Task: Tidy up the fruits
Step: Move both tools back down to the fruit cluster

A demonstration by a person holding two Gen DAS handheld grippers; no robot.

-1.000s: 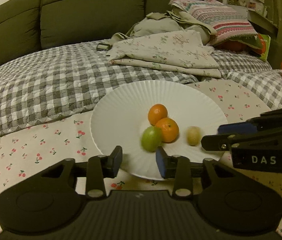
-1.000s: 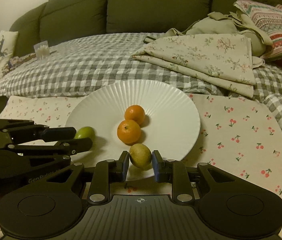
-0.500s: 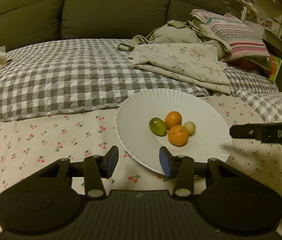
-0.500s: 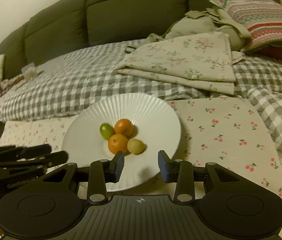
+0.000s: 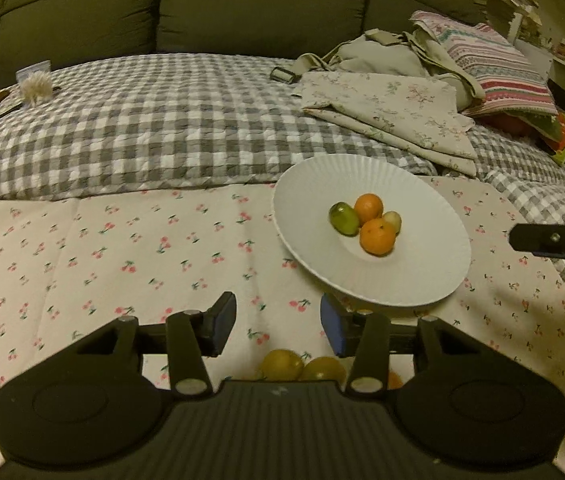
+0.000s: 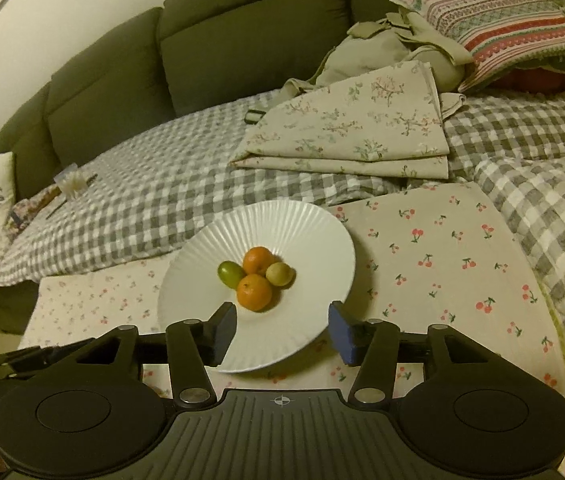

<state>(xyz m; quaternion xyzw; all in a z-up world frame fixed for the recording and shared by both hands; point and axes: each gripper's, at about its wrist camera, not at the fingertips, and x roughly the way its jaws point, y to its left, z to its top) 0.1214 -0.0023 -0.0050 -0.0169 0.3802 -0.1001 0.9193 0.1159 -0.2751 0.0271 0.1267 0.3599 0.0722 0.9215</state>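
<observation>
- White ribbed plate (image 6: pixel 202 248) on cherry-print cloth (image 5: pixel 122 248), tilted — near rim lifted off the fabric in both views.
- On the plate, clustered and touching: two mandarins (image 6: pixel 255 292), one green fruit (image 6: pixel 229 273), one yellow-green fruit (image 6: pixel 279 274).
- Left gripper (image 5: pixel 278 322): fingers spread wide, nothing held; poised above the cloth, short of the plate's near rim.
- Right gripper (image 6: pixel 282 326): fingers spread wide, nothing held; poised over the plate's near edge.
- More loose fruit (image 5: pixel 282 364) low in the left wrist view, just below the left gripper, partly hidden by its body — likely the next items to collect.
- Risk: plate resting on soft bedding; a downward push on the rim would probably tip it further and roll the cluster off.
- Risk: round, smooth fruit; an off-centre pinch could squirt it sideways onto the checked quilt (image 5: pixel 142 128).
- Risk: dropping another piece onto the touching cluster could scatter it; lower placement advisable.
- Risk: grippers close together near the plate; collision possible on simultaneous approach.
</observation>
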